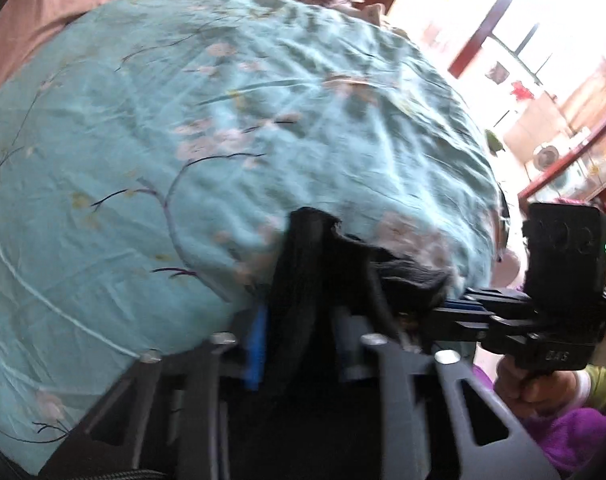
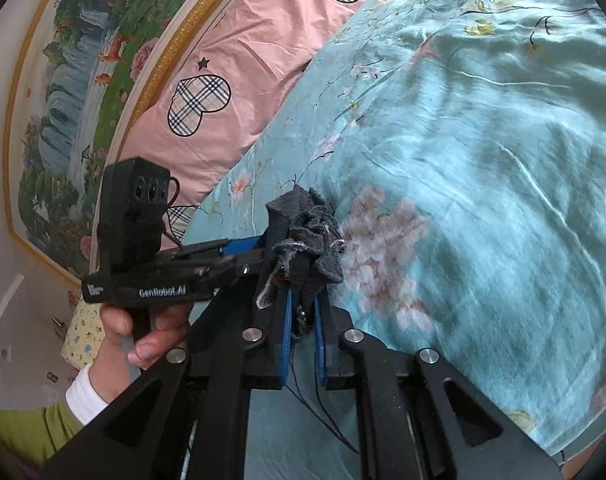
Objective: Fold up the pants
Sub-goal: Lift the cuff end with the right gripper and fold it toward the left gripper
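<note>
Both grippers clench the bunched dark knit pants (image 2: 303, 240) over the teal floral bedspread (image 2: 483, 140): left gripper (image 1: 299, 320), right gripper (image 2: 303, 320). Only the right view shows the gold-framed painting (image 2: 83, 92) at upper left.

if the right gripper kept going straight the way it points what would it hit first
Probably the teal floral bedspread. The right gripper is shut on bunched dark grey pants fabric and angles down toward the bed; depth is unclear.

We've got the pants (image 2: 303, 236) bunched on the bedspread (image 2: 483, 160), pillow (image 2: 239, 80) off at ten o'clock, framed painting (image 2: 83, 100) behind it, further out at nine.
</note>
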A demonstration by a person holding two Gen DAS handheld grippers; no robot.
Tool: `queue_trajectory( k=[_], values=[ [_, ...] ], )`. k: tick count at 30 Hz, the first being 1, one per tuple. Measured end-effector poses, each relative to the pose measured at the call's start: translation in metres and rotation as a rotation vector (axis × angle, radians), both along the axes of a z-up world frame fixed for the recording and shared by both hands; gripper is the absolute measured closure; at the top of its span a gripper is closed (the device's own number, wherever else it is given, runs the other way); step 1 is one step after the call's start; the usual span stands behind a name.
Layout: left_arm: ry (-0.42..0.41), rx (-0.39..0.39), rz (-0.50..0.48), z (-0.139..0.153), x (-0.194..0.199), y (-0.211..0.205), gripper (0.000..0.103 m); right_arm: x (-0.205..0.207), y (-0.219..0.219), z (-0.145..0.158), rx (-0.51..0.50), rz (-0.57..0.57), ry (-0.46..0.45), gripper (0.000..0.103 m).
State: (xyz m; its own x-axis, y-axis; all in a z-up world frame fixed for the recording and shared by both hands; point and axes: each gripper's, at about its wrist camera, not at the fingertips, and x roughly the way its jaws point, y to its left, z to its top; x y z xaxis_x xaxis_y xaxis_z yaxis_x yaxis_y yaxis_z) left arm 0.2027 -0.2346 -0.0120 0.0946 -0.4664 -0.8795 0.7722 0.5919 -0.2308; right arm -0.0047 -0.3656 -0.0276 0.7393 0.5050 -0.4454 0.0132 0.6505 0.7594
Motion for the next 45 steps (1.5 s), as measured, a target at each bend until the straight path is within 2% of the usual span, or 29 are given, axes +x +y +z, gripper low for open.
queue_trajectory(
  k=[1, 3, 11, 18, 23, 26, 31, 39, 42, 45],
  values=[
    [-0.032, 0.006, -0.013, 0.002, -0.005, -0.002, 0.087, 0.000, 0.000, 0.001, -0.005, 0.002, -0.002, 0.092],
    [-0.079, 0.003, -0.032, 0.006, -0.014, -0.002, 0.090, -0.001, 0.003, 0.003, -0.017, 0.005, -0.007, 0.092],
    [-0.072, -0.129, 0.028, 0.040, -0.020, 0.035, 0.091, -0.004, 0.010, 0.023, 0.032, 0.058, -0.093, 0.092],
    [-0.054, -0.283, 0.081, 0.076, -0.029, 0.093, 0.091, 0.004, 0.037, 0.057, 0.145, 0.224, -0.234, 0.092],
    [-0.072, -0.330, 0.148, 0.085, -0.039, 0.137, 0.092, 0.017, 0.067, 0.074, 0.157, 0.332, -0.257, 0.092],
    [-0.083, -0.338, 0.188, 0.083, -0.049, 0.160, 0.092, 0.029, 0.089, 0.076, 0.162, 0.407, -0.236, 0.092],
    [-0.072, -0.398, 0.269, 0.071, -0.063, 0.201, 0.092, 0.039, 0.127, 0.065, 0.163, 0.511, -0.197, 0.092],
    [-0.023, -0.452, 0.417, 0.035, -0.079, 0.256, 0.092, 0.050, 0.171, 0.039, 0.134, 0.627, -0.107, 0.092],
    [-0.009, -0.451, 0.457, 0.023, -0.082, 0.268, 0.095, 0.052, 0.184, 0.033, 0.111, 0.654, -0.083, 0.092],
    [-0.016, -0.409, 0.497, 0.010, -0.088, 0.274, 0.096, 0.055, 0.193, 0.024, 0.098, 0.678, -0.042, 0.092]
  ],
)
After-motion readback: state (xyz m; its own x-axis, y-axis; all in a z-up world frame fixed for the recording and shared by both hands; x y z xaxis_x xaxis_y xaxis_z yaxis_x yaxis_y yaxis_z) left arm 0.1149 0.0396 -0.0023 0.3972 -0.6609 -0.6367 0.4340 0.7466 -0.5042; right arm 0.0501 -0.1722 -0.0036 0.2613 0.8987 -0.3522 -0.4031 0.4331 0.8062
